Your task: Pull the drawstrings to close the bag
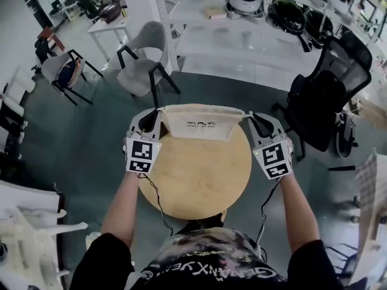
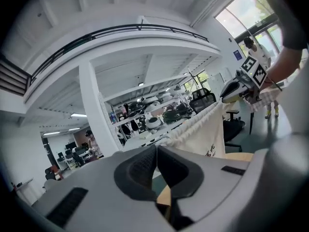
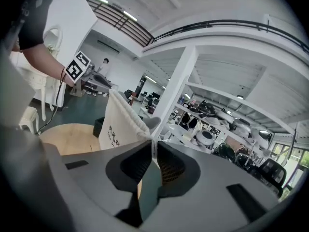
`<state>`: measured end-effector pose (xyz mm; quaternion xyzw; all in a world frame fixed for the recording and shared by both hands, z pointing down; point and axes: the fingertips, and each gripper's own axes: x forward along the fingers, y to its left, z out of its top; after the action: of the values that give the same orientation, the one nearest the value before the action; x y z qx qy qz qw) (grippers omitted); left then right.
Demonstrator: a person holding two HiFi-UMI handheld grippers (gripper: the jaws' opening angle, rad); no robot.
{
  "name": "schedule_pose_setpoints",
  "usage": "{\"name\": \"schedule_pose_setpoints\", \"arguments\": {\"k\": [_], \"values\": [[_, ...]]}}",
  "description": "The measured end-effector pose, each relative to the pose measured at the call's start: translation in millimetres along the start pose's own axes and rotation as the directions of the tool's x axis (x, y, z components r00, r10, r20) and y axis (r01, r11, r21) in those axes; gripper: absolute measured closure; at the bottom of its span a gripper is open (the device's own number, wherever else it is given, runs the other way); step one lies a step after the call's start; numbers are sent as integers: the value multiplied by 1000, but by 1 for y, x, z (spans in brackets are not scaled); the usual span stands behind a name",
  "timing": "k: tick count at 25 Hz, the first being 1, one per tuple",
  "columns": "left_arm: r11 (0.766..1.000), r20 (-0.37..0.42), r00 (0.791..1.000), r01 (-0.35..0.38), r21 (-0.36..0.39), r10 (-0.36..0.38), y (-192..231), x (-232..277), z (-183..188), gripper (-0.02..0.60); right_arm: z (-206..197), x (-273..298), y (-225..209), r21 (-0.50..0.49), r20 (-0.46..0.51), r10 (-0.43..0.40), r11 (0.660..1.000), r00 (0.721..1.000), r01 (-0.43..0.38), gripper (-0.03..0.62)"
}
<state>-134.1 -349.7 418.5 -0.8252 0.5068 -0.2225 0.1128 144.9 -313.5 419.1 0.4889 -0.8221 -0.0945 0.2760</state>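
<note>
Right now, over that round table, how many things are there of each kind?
cloth bag: 1
drawstring ends, one pinched in each gripper: 2
grippers: 2, left gripper and right gripper
round wooden table: 1
Total: 6

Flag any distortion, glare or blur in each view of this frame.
Head view: even light, bag sharp, edges bowed. Left gripper view: heavy fisheye, black corners, window glaring bright. Right gripper view: same fisheye tilts the column; right tool fills the foreground.
</note>
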Motion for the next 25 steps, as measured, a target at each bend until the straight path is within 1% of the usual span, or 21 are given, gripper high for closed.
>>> {"name": "schedule_pose_setpoints", "arguments": {"k": [5, 9, 12, 18, 21, 25], "values": [[999, 91, 995, -36, 18, 35, 25, -9, 52, 560, 51, -21, -30, -16, 90, -55, 998, 994, 57, 554], [998, 142, 988, -62, 23, 58, 41, -16, 81, 560, 82, -32, -46, -27, 143, -78, 996, 987, 83, 554], [997, 165, 984, -77, 13, 74, 51, -21, 91, 561, 97, -39, -55, -18, 173, -91, 995, 981, 95, 554], [994, 197, 975, -98, -42, 104, 68, -31, 103, 561, 113, -48, -67, 30, 219, -103, 995, 970, 99, 554], [993, 208, 971, -106, -60, 116, 75, -34, 108, 560, 118, -49, -71, 66, 239, -111, 993, 965, 98, 554], [990, 214, 968, -119, -70, 132, 83, -38, 113, 560, 121, -48, -78, 86, 262, -122, 991, 957, 103, 554]]}}
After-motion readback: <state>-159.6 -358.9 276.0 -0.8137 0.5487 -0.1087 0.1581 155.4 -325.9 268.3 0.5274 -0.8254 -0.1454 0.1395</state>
